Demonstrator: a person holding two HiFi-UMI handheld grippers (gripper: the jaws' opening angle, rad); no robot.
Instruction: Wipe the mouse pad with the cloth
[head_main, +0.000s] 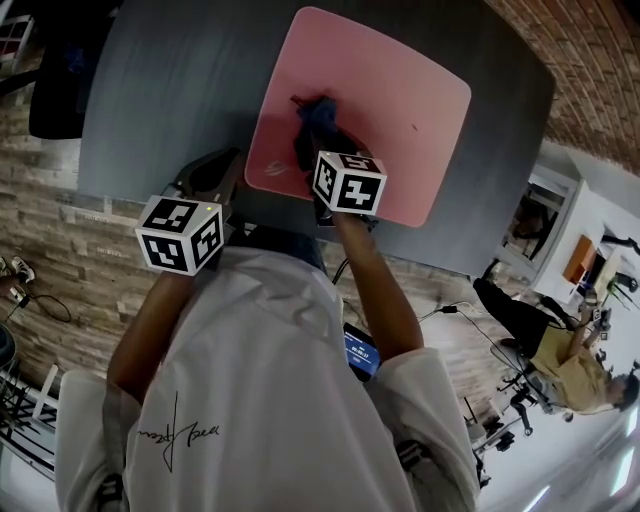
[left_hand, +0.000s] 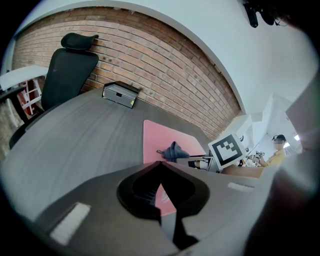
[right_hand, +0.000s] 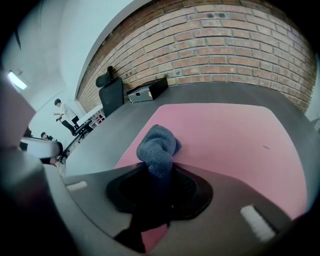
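The person's left forearm reaches forward and slightly outward, carrying the left gripper (head_main: 208, 178) to the near edge of the dark grey table (head_main: 180, 70), just left of the pink mouse pad (head_main: 385, 110). In the left gripper view its jaws meet at the tips with nothing between them. They point across the table toward a black office chair (left_hand: 67, 70) and a grey box (left_hand: 120, 94) that sits against the brick wall (left_hand: 165, 60). Whether this gripper rests on the table I cannot tell.

The right forearm runs straight ahead from the body, bare below a white sleeve, and puts the right gripper (head_main: 318, 140) over the near-left part of the mouse pad. Its jaws are clamped on the blue-grey cloth (right_hand: 157, 145) – a bunched wad bulging out past the tips and sitting against the pad's pink surface. The pad lies flat on the table, slightly turned, with its near edge close to the table's edge. Most of it – the whole far and right side – is bare.
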